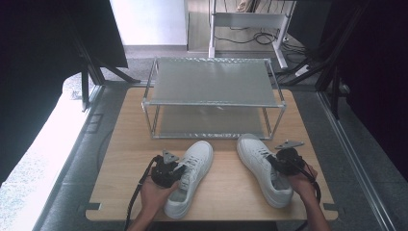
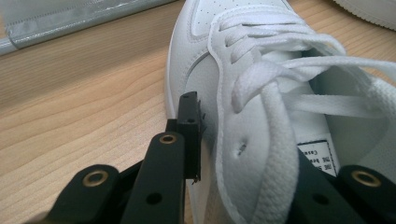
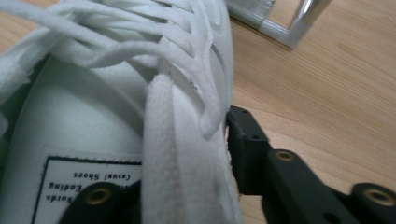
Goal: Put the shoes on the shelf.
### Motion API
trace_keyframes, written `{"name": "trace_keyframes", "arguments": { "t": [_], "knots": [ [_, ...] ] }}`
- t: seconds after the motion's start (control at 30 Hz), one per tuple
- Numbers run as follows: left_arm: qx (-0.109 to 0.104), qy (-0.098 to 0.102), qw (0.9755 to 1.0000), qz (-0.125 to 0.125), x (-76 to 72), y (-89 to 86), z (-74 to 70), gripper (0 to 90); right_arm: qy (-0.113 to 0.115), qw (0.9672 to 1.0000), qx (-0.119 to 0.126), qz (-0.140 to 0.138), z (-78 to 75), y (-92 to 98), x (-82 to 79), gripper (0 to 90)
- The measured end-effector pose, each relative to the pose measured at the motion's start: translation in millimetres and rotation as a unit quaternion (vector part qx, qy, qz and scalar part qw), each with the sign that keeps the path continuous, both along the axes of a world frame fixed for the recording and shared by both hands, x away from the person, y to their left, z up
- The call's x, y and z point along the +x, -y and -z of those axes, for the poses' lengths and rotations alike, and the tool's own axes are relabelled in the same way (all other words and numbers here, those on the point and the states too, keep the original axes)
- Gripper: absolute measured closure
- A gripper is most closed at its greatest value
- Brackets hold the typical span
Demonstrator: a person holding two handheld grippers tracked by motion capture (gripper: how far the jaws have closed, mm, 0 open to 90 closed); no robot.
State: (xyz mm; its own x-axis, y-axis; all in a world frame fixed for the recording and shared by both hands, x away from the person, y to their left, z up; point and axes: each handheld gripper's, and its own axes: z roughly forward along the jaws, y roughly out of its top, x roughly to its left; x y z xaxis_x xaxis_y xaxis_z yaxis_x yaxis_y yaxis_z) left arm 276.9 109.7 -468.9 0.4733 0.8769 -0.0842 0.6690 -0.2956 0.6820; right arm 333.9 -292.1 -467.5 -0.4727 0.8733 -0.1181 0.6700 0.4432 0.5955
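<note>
The two white sneakers are lying side by side on the table (image 1: 125, 144) before the metal rack (image 1: 214, 98): the left sneaker (image 1: 190, 178) is being pinched at its collar wall by the left gripper (image 1: 174, 169), the right sneaker (image 1: 262, 168) likewise by the right gripper (image 1: 276, 161) (each with one jaw inside). Both grips should be staying firm and the soles level while lifting toward a shelf.

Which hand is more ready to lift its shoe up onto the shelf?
Left, probably. The left gripper already pinches its shoe wall firmly. The right gripper has only just closed on its shoe.
</note>
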Motion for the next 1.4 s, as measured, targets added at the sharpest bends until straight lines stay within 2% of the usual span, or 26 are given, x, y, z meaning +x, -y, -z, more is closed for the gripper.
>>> {"name": "trace_keyframes", "arguments": {
  "t": [0.07,0.2,0.33,0.37,0.5,0.63,0.73,0.77,0.8,0.83,0.87,0.9,0.97,1.03,1.17,1.2,1.27,1.4],
  "knots": [
    [-0.001,0.001,1.0,-0.001,-0.4,-0.2,0.3,79.0,0.002,0.9999,0.004,0.009,0.2,1.1,-0.4,84.9],
    [-0.008,0.005,1.0,-0.003,-0.4,-2.3,0.9,80.5,0.002,0.9998,0.012,0.015,0.1,2.0,-0.7,86.6],
    [-0.026,0.006,0.9996,-0.004,0.5,-6.9,1.8,81.9,0.004,0.9994,0.03,0.017,0.2,5.9,-1.2,86.9],
    [-0.029,0.006,0.9995,-0.003,0.9,-7.9,1.8,82.4,0.008,0.999,0.041,0.018,0.0,8.4,-1.9,87.3],
    [-0.055,0.005,0.9985,-0.002,2.8,-14.4,1.8,82.9,0.016,0.9982,0.053,0.021,-0.7,12.1,-4.2,87.3],
    [-0.091,0.002,0.9958,0.004,4.8,-22.2,0.3,83.0,0.03,0.9971,0.065,0.026,-3.6,18.1,-8.9,87.2],
    [-0.115,0.003,0.9933,0.009,4.9,-27.0,-2.5,82.9,0.039,0.9945,0.093,0.029,-7.0,24.7,-13.1,87.2],
    [-0.125,0.004,0.9921,0.012,5.0,-29.0,-3.7,82.9,0.042,0.9923,0.113,0.028,-9.0,28.3,-15.0,87.1],
    [-0.135,0.006,0.9907,0.013,4.8,-30.9,-4.9,82.9,0.042,0.9923,0.113,0.028,-9.0,28.3,-15.0,87.1],
    [-0.147,0.009,0.989,0.017,4.5,-33.1,-6.5,82.9,0.046,0.9891,0.137,0.026,-11.2,32.1,-17.1,86.9],
    [-0.154,0.01,0.9879,0.018,4.3,-34.5,-7.5,82.9,0.046,0.9891,0.137,0.026,-11.2,32.1,-17.1,86.9],
    [-0.165,0.012,0.9861,0.02,4.0,-36.6,-9.1,82.9,0.048,0.986,0.158,0.024,-13.1,34.6,-18.9,86.9],
    [-0.179,0.015,0.9835,0.024,3.6,-39.4,-11.1,82.9,0.048,0.9852,0.163,0.022,-13.9,35.4,-19.6,86.8],
    [-0.192,0.019,0.9809,0.028,2.9,-42.1,-13.5,82.9,0.053,0.9824,0.178,0.019,-15.9,36.3,-21.2,86.4],
    [-0.208,0.032,0.9772,0.031,0.8,-46.3,-19.7,82.9,0.061,0.9793,0.193,0.011,-19.6,36.1,-24.1,86.2],
    [-0.211,0.033,0.9763,0.033,0.5,-47.2,-20.6,82.9,0.067,0.977,0.202,0.011,-20.5,36.1,-24.8,86.4],
    [-0.221,0.036,0.9739,0.034,-0.1,-48.9,-22.4,82.9,0.067,0.9759,0.207,0.011,-20.9,36.3,-25.1,86.5],
    [-0.247,0.038,0.9676,0.036,-0.5,-53.6,-25.3,83.0,0.072,0.968,0.241,0.007,-22.7,39.6,-26.5,86.8]
  ]
}}
